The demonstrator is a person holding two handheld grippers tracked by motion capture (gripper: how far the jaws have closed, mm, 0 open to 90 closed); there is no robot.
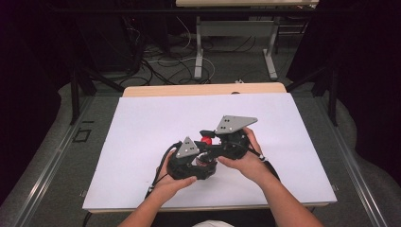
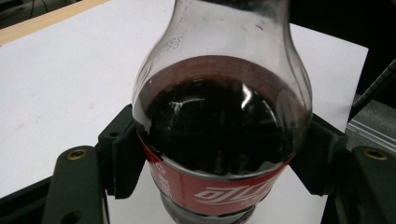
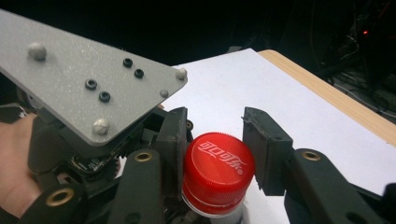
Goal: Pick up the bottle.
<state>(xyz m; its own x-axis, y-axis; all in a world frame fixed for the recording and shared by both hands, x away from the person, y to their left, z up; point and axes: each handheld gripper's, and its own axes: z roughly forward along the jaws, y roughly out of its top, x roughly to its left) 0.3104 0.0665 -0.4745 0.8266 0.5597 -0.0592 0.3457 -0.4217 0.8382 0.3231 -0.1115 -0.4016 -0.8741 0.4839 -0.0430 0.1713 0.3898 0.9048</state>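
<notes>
Both tongs meet over the middle of the white sheet (image 1: 142, 137) that covers the table. Our left tongs (image 2: 219, 154) are pinching a cola bottle (image 2: 219, 126) around its belly, with one dark pad pressed against each side of it, just above the red label (image 2: 210, 189). In the high view we see the left tongs (image 1: 191, 163) low and near us, held in the left hand (image 1: 172, 182), with a grey three-cornered plate on top.

Our right tongs (image 3: 212, 154) come at the bottle's red cap (image 3: 217, 170) from above. One pad touches the cap's side; the other stands just beside it with a small gap, so we count these jaws as loosely spread around the cap, not clamped on it. In the high view the right tongs (image 1: 210, 142) reach in from the right hand (image 1: 246, 158), and the cap (image 1: 206, 140) shows as a small red spot between the two tools.

The bottle holds dark drink up to its shoulder and stands about upright in the left tongs. We cannot tell whether its base rests on the sheet.
</notes>
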